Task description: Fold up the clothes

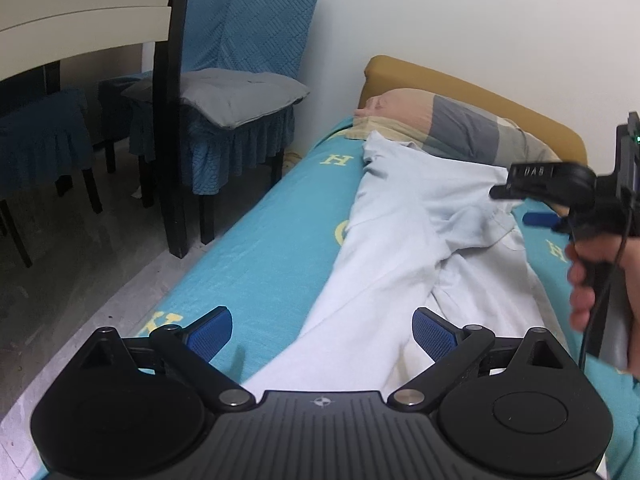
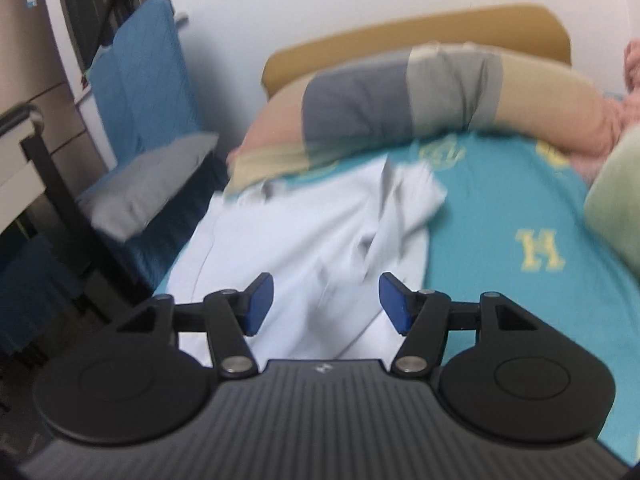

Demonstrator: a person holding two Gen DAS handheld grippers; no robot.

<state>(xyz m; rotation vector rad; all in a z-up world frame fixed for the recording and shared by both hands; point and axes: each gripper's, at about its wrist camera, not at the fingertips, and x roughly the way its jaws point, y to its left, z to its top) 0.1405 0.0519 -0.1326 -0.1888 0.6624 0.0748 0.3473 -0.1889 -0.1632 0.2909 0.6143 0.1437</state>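
Hovering over the garment, both claws spread wide and gripping nothing.

left gripper [image 1: 322, 334] released, blue pads [image 1: 210, 334] well apart, over the near end of the pale shirt [image 1: 404, 248]; whether the pads touch cloth, can't tell; right gripper [image 2: 326, 304] likewise spread, empty, above the shirt's middle; its view is blurred; shirt lies crumpled lengthwise on the teal bedsheet [image 1: 256, 256], far end touching the striped pillow [image 1: 452, 124]; judgement: thin, light, limp cloth, will sag and slip if pinched in the flat; best taken at a hem, shoulder seam or sleeve edge, one claw per corner; blue chair [image 1: 240, 92] beside the bed, well clear.
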